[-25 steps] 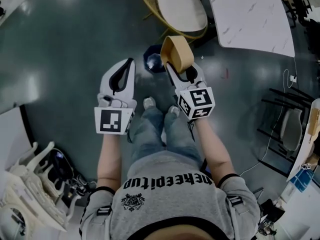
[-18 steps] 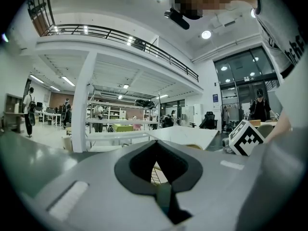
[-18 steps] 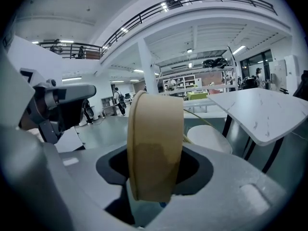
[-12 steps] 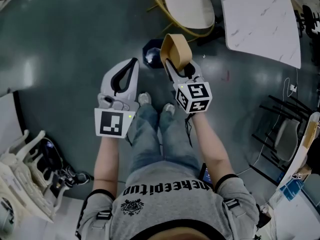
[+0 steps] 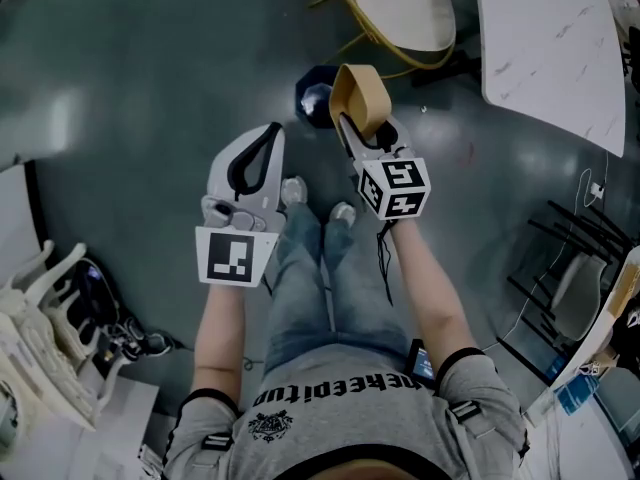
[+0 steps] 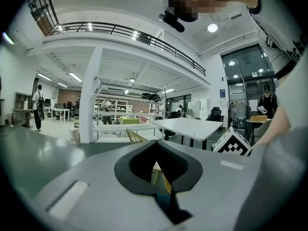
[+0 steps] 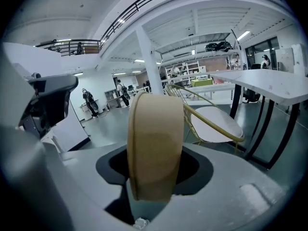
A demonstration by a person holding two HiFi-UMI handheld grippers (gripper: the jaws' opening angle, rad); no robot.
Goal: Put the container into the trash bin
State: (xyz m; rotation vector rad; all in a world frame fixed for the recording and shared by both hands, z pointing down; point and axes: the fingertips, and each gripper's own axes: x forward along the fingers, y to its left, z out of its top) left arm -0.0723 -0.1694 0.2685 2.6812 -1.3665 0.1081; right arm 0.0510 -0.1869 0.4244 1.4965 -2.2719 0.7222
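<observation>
— State of the right hand-held gripper point(image 5: 351, 134)?

— Pinching a tan container point(image 5: 358, 94). In the right gripper view, both jaws pressed against it, the gap between them filled by the tan wall.

— Shape and pose of the container?

— Round and shallow, tipped up on edge, sticking out past the jaw tips.

— Where, relative to the trash bin point(image 5: 314, 96)?

— Held in the air above the grey floor point(image 5: 130, 88), not inside the bin. In the head view, just right of the bin and overlapping its edge. The bin itself dark and round, standing on the floor just ahead of the person's shoes point(image 5: 293, 190).

— And the left hand-held gripper point(image 5: 268, 136)?

— Pressed together at the tips, holding nothing. In the left gripper view, only a dark loop-shaped opening behind the closed tips, with a bit of yellow chair frame showing through it. Raised beside the right one, apart from it, pointing forward.

— Anything else nearby?

— A white-seated chair point(image 5: 400, 8) with a yellow wire frame, beyond the bin. A white marbled counter point(image 5: 550, 48) at the upper right of the head view, well apart from both hand-held grippers. A marker cube point(image 5: 393, 188) on the back of the right hand-held gripper, turned up towards the head camera.
</observation>
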